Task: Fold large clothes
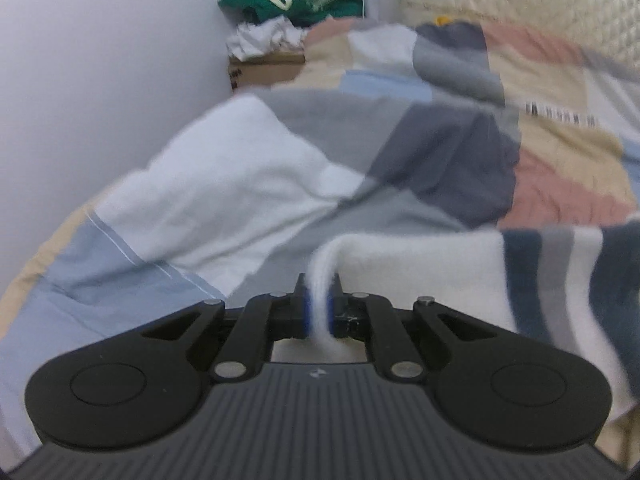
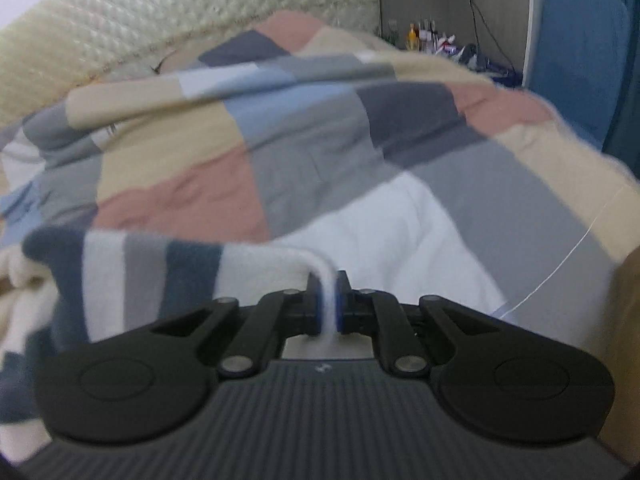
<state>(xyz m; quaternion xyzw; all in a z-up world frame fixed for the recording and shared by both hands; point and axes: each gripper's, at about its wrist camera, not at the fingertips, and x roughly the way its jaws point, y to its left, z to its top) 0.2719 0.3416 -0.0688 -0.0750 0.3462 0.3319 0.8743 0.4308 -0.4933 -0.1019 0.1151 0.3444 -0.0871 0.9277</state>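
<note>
- White knit edge of the striped sweater is pinched in my left gripper, jaws clamped tight on it
- my right gripper grips the same hem
- sweater hangs between them over the patchwork quilt

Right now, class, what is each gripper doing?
Left gripper: shut on the striped garment.
Right gripper: shut on the same garment's white edge.
</note>
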